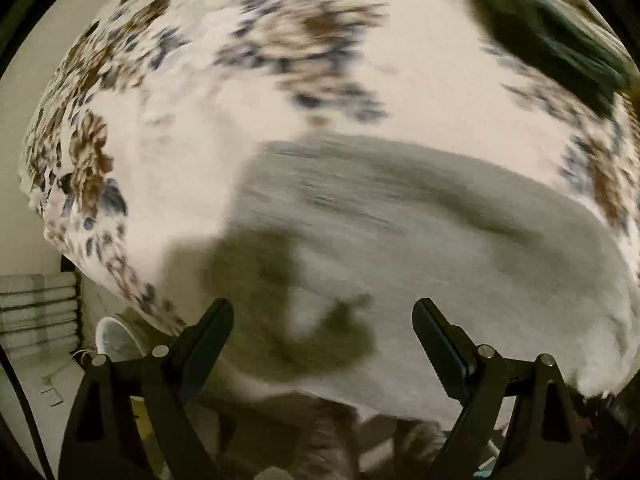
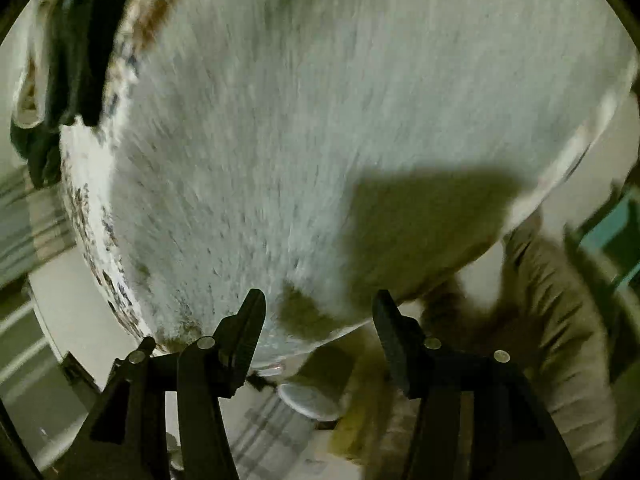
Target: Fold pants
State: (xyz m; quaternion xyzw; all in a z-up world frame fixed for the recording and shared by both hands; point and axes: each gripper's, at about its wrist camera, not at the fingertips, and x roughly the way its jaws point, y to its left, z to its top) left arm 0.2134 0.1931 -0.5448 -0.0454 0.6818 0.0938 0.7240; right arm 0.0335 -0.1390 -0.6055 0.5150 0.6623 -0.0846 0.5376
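Note:
The grey pants [image 1: 420, 240] lie spread flat on a white bedspread [image 1: 180, 140] printed with brown and blue flowers. My left gripper [image 1: 323, 304] hovers over the near part of the pants, pointing down, jaws wide open with nothing between them. In the right wrist view the pants [image 2: 320, 120] fill most of the picture, blurred by motion. My right gripper [image 2: 319, 294] stands open over their near edge, and no cloth sits between its fingers. Shadows of the grippers fall on the fabric.
A dark garment [image 1: 552, 32] lies at the bed's far right corner, seen again as a dark garment [image 2: 68, 60] at upper left. A person's beige ribbed trouser leg [image 2: 560, 300] stands by the bed edge. A white round object [image 1: 116, 340] sits on the floor below.

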